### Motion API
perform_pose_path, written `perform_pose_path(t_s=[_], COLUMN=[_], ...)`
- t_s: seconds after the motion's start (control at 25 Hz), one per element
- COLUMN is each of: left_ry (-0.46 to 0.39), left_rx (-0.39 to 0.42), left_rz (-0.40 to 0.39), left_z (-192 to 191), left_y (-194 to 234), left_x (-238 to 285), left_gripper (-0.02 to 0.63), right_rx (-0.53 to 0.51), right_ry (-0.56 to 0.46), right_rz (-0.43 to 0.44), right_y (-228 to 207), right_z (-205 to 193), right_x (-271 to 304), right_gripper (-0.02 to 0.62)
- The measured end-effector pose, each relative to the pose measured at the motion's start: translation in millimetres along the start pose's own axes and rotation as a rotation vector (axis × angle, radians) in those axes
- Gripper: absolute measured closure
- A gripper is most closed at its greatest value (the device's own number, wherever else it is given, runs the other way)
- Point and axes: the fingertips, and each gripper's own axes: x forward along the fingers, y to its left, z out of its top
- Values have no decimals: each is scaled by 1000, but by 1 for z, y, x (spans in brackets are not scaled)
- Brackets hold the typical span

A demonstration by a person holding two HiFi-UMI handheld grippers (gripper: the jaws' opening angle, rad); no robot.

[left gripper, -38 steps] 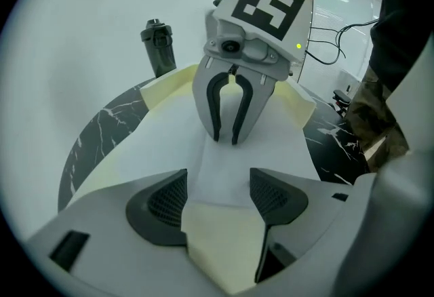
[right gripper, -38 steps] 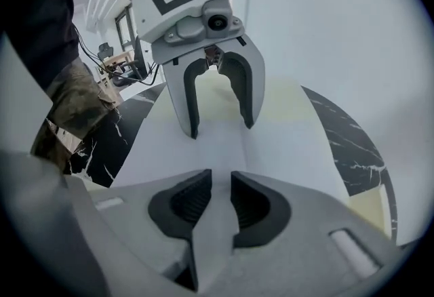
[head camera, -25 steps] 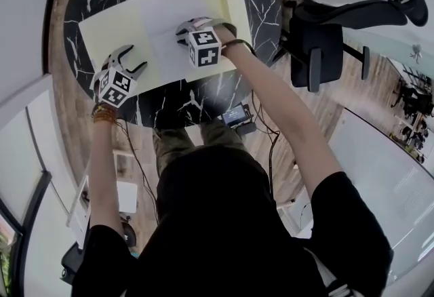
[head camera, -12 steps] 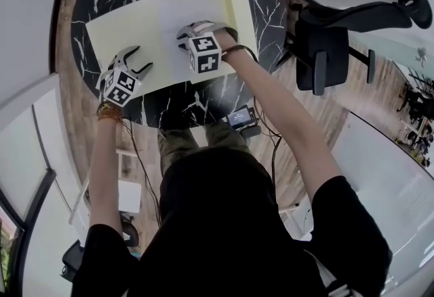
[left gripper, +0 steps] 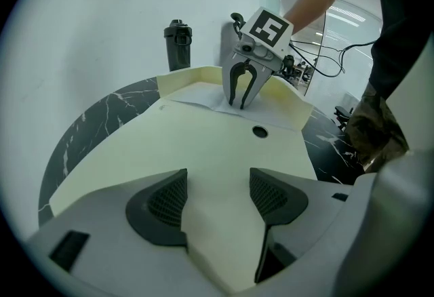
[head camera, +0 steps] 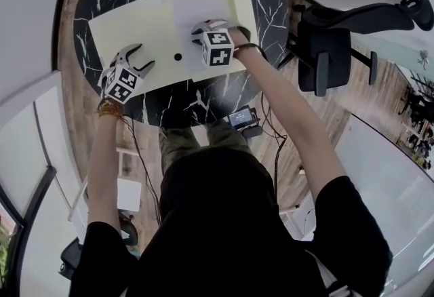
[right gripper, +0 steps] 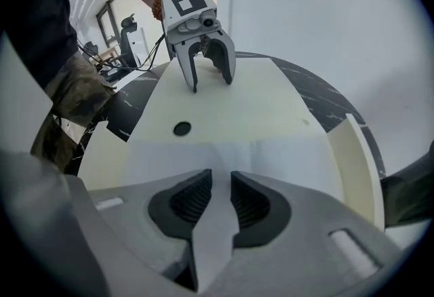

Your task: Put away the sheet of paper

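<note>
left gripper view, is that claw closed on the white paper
No, the left claw stands open over the pale yellow folder; the white sheet of paper lies farther off, at the right claw.

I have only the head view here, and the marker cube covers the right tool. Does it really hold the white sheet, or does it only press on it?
Observer: It holds it. In the right gripper view, the right tool is closed on a raised fold of the white sheet.
Operator: And the left tool, does it grip something?
Observer: No. The left tool is open. An edge of the cream folder lies between its jaws, not clamped.
Operator: Is the folder lying flat?
Observer: Not fully. Its side flap stands up beside the sheet.
</note>
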Motion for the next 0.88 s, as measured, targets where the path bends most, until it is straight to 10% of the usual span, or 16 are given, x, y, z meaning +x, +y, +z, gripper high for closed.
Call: perform_pose_path(t_s=[0.36, 0.88], left_ry=[0, -8], left_rx=[-4, -1], left_rz=[5, 4], left_z=[0, 0], left_y=[1, 0], left_x=[0, -1], left_gripper=[304, 304], right_rx=[-59, 10], right_ry=[-90, -25], right_rz=[-28, -21], right_y=[1, 7], right_z=[53, -3], right_x=[0, -4], right_gripper=[506, 509])
